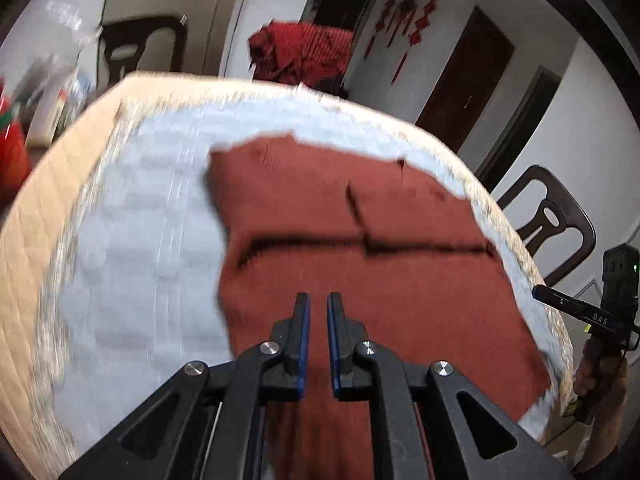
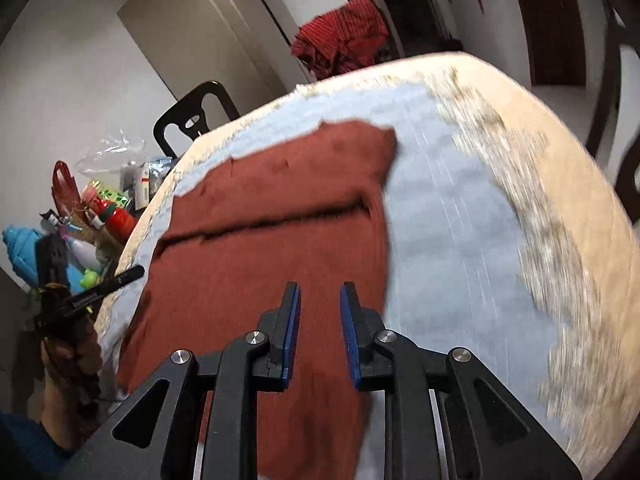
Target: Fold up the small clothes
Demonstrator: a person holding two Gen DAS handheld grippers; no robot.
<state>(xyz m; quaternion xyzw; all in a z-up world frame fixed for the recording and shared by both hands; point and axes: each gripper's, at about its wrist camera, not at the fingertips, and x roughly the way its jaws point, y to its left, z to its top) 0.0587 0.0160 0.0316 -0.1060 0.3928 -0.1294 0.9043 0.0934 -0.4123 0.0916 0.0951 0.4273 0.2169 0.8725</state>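
Observation:
A rust-red knitted garment [image 1: 360,272] lies on the pale blue quilted cover [image 1: 140,220] of a round table, with fold lines across its middle. My left gripper [image 1: 318,300] hovers over its near part, shut to a thin slit, and I see no cloth pinched between the pads. In the right wrist view the same garment [image 2: 260,248] spreads under my right gripper [image 2: 318,292], whose jaws stand apart and touch nothing. The cloth runs on beneath both grippers toward the near edge. Both views are blurred by motion.
The table's wooden rim [image 2: 560,184] rings the cover. Dark chairs [image 1: 552,220] [image 2: 192,116] stand around it, and a red checked cloth [image 1: 304,52] is draped behind. Bottles and bags [image 2: 104,208] crowd the left side. A hand [image 1: 596,372] holds the other gripper at the right.

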